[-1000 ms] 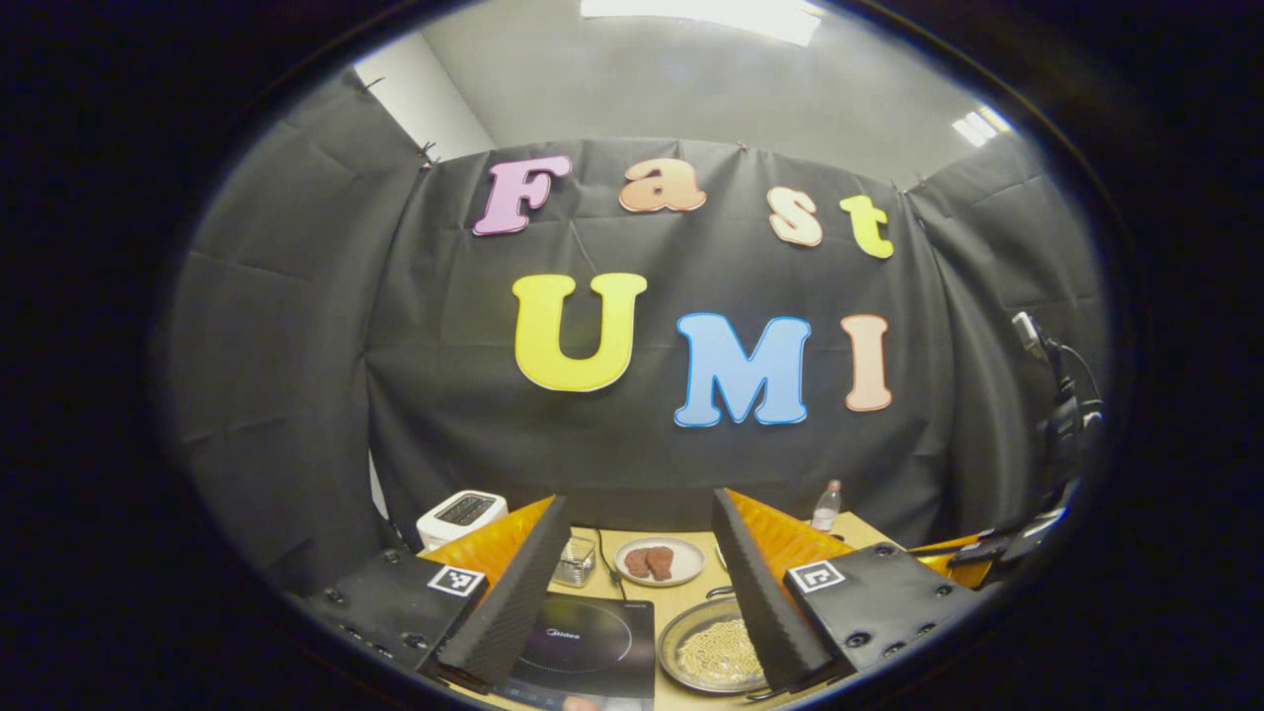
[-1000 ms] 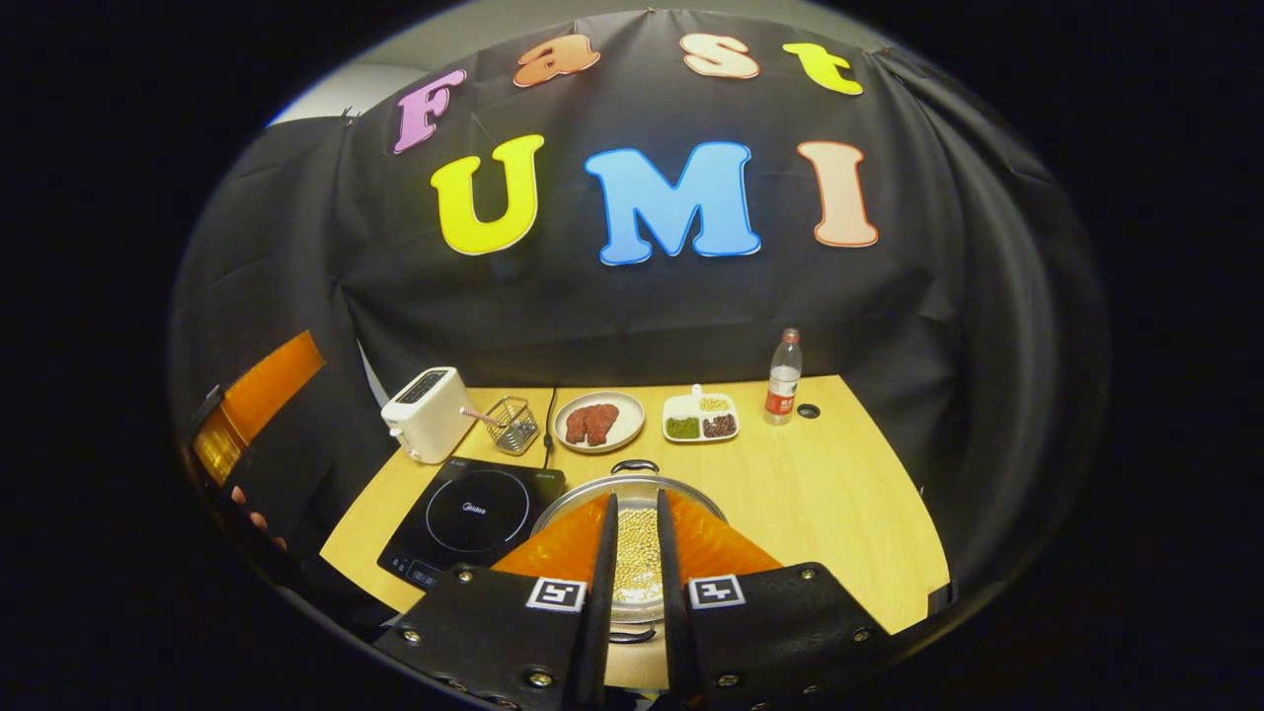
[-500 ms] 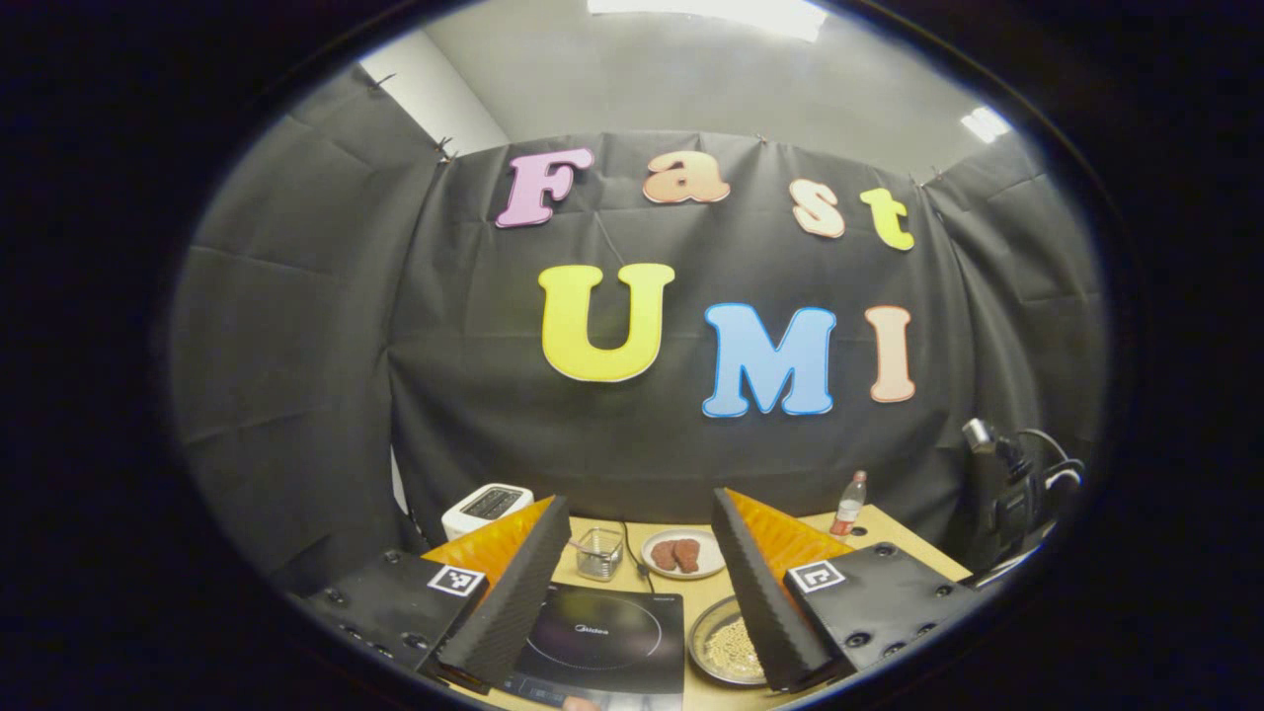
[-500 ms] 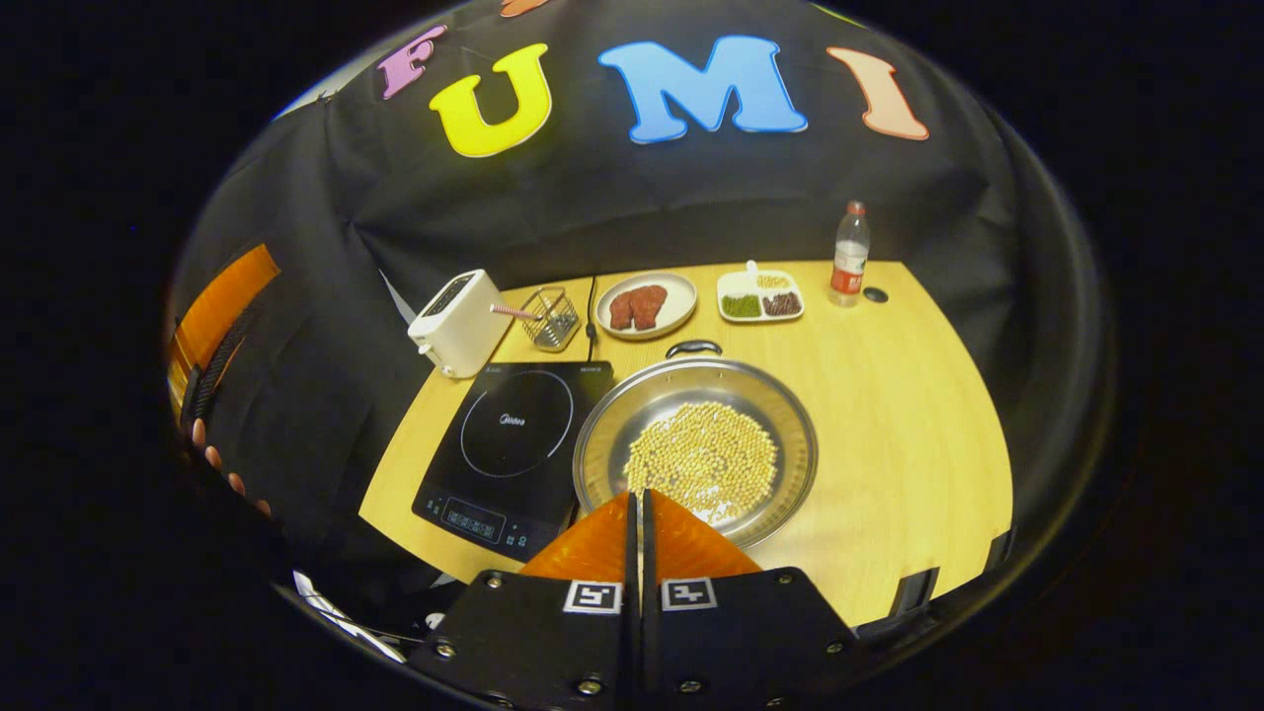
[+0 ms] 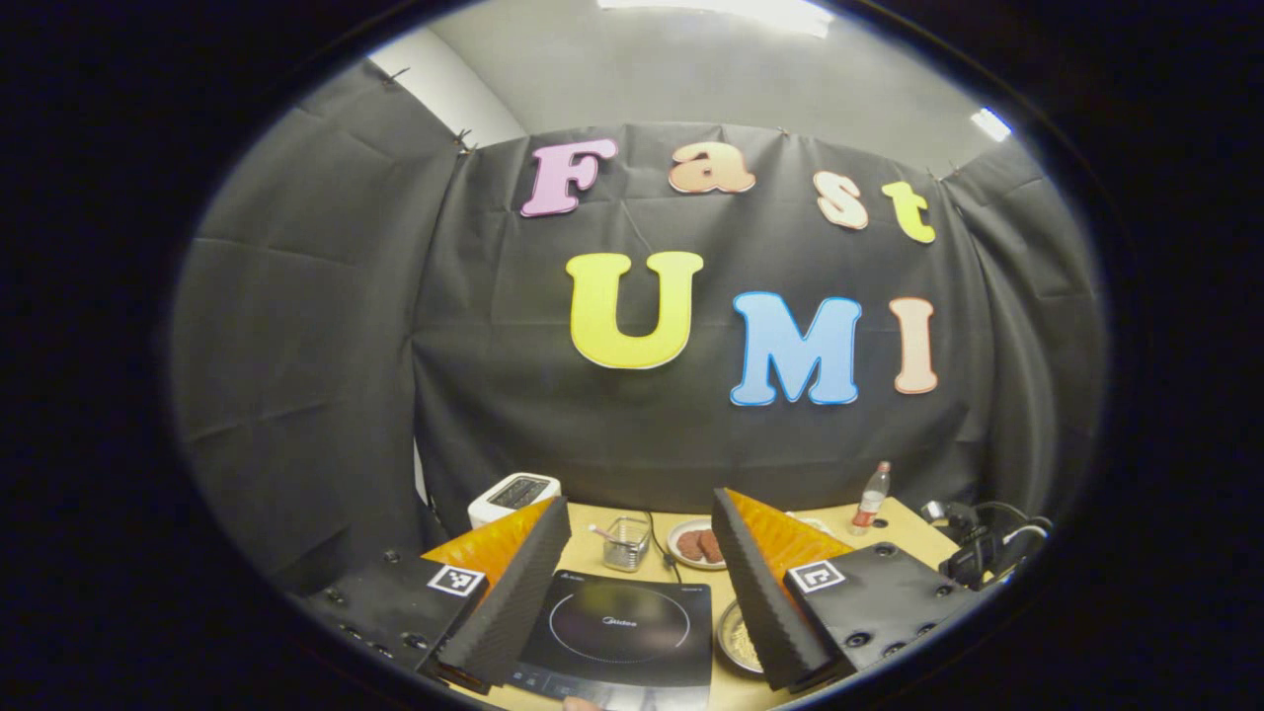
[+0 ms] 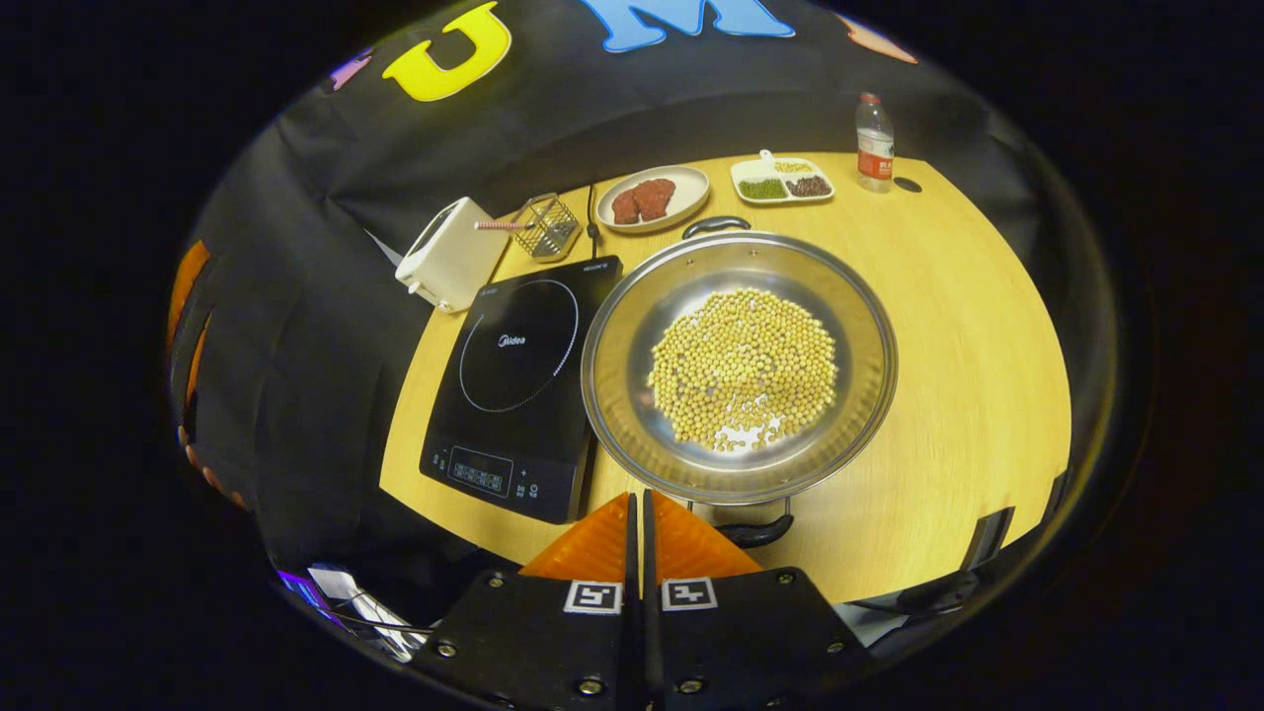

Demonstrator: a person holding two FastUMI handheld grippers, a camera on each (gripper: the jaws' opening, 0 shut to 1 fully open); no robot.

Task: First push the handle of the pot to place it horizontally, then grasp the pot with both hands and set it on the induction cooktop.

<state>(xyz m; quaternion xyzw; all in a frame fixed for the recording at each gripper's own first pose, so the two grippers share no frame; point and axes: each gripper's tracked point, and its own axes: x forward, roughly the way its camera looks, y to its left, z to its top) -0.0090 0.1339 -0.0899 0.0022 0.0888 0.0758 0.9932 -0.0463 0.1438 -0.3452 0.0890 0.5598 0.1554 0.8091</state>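
Light wooden table (image 6: 948,326) is seen inside a booth walled with black cloth; grey ceiling with light panels is visible above the cloth in the left gripper view.

Along the far edge of the table, from the right gripper view: white toaster (image 6: 449,257), small wire basket (image 6: 546,225), plate of reddish meat (image 6: 652,197), divided dish (image 6: 782,182) with green and dark fillings, plastic bottle (image 6: 874,143). A black cable (image 6: 591,209) is run between basket and plate.

Pot (image 6: 741,365), wide, shallow, metal, filled with yellow beans, is placed mid-table, just beside the right edge of the black induction cooktop (image 6: 513,380), not on it. One pot handle (image 6: 715,225) is pointed at the far edge, the other (image 6: 755,533) at the near edge.

Right gripper (image 6: 638,513) is held above the near edge, jaws fully closed with nothing between them; tips are seen just left of the near handle; contact cannot be confirmed.

Left gripper (image 5: 640,592) is held wide open, nothing gripped. Cooktop (image 5: 617,632) is framed between its fingers; pot (image 5: 736,637) is mostly hidden behind the right finger. Toaster (image 5: 512,494), basket (image 5: 627,543), plate (image 5: 696,545) and bottle (image 5: 869,499) are seen beyond.
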